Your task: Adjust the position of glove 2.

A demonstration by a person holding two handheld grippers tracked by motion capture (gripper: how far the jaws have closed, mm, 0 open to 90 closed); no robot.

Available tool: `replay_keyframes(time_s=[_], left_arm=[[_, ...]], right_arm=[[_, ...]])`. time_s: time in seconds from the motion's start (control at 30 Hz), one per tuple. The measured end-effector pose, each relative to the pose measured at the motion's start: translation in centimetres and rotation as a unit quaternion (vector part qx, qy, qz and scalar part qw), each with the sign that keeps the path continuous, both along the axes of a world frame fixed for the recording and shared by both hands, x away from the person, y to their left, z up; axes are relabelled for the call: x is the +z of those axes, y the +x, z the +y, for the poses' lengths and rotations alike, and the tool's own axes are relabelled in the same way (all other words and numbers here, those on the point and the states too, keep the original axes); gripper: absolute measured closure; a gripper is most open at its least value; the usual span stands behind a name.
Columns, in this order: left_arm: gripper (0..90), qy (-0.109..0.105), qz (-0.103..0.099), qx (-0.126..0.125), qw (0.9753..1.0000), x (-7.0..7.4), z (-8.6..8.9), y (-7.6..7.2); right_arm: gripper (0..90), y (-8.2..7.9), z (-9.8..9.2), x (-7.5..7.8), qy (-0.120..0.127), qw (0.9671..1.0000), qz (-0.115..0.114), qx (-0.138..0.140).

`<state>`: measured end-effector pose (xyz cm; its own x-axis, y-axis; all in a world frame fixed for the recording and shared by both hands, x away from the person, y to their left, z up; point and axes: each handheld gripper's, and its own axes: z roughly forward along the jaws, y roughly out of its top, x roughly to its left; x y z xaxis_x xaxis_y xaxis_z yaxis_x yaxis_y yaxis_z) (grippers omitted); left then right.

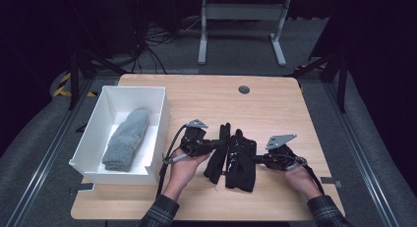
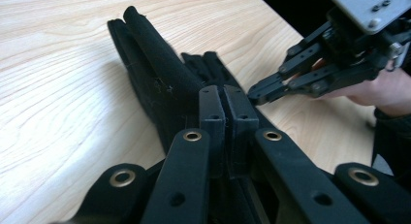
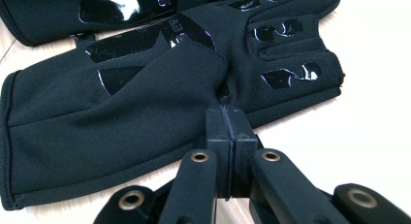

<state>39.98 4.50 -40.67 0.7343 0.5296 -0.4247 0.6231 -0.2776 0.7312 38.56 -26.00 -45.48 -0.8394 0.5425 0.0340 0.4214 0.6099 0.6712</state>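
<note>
Two black gloves lie side by side at the middle of the wooden table (image 1: 275, 109). My left gripper (image 1: 218, 145) comes in from the left and is shut on the edge of the left glove (image 1: 215, 164). In the left gripper view its jaws (image 2: 224, 94) are pressed together on that dark fabric (image 2: 155, 73). From the right, my right gripper (image 1: 255, 158) is shut on the right glove (image 1: 241, 172). The right gripper view shows its jaws (image 3: 226, 110) pinching a fold of this glove (image 3: 121, 112), which has glossy prints. The other glove (image 3: 48, 15) lies beyond it.
A white open box (image 1: 118, 174) stands at the table's left and holds a folded grey cloth (image 1: 127, 138). A dark round grommet (image 1: 244, 89) sits in the tabletop at the back. The right gripper (image 2: 257, 92) shows close to the left gripper's tips.
</note>
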Motion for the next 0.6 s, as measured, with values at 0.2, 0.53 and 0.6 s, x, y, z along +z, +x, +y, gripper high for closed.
replay_keyframes(time_s=[0.2,0.53,0.6], left_arm=[[88.2,-0.004,-0.003,-0.014,0.9999,0.2,-0.6,-0.1],[88.2,0.007,-0.002,-0.033,0.9994,-0.2,-1.7,-0.5],[88.2,0.006,0.000,-0.032,0.9995,-0.3,-1.9,-0.5]], right_arm=[[90.0,-0.1,1.2,-0.1,0.000,0.9999,0.004,0.013],[90.0,-0.3,3.2,-0.3,0.009,0.9997,0.007,0.021],[90.0,-0.3,3.3,-0.4,0.009,0.9997,0.006,0.022]])
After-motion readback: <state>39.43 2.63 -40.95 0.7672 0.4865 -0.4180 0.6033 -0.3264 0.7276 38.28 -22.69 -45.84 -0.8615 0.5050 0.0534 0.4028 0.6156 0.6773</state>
